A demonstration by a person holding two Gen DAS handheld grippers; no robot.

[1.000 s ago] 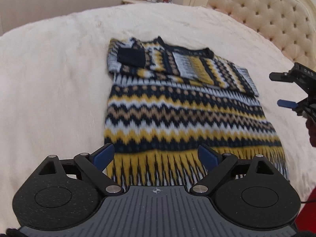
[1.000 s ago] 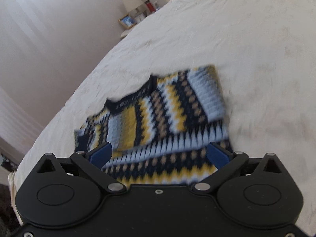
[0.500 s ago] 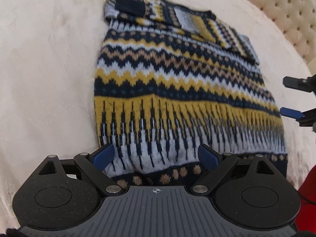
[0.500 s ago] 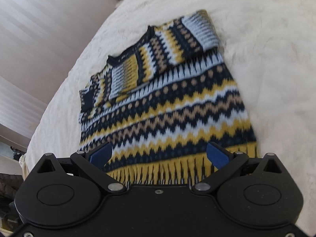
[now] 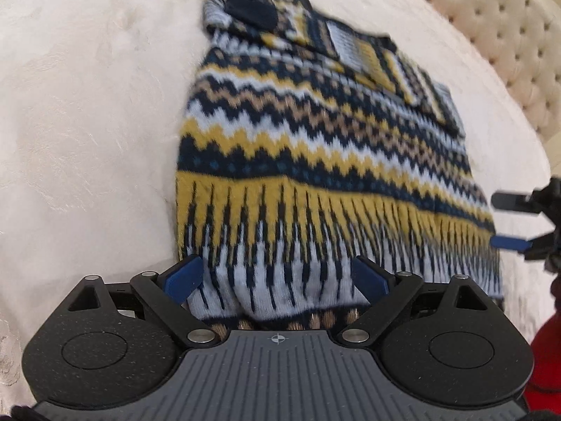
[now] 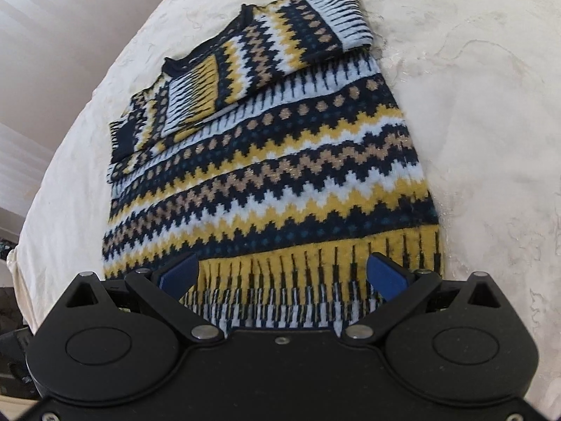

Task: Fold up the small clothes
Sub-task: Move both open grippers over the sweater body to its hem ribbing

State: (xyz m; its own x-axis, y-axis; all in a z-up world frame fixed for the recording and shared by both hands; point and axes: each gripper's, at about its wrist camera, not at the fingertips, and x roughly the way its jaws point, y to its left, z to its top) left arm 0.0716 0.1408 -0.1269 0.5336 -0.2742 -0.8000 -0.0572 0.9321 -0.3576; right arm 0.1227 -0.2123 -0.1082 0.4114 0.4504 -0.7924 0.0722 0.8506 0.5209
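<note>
The patterned sweater [image 6: 266,182] on the bed [image 6: 491,140] looked soft and floppy (sleeves already folded in); both hand-held grippers [image 5: 277,277] [image 6: 282,273], fingers apart, should pinch its hem corners.

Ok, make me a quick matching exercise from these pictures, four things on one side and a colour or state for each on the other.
Things:
1. sweater
2. bedspread
3. headboard
4. left gripper

Descriptions:
A. tufted with buttons
B. jaws open
C. plain cream, under the knit
D. zigzag bands, sleeves folded in

Pairs: 1-D, 2-C, 3-A, 4-B
</note>
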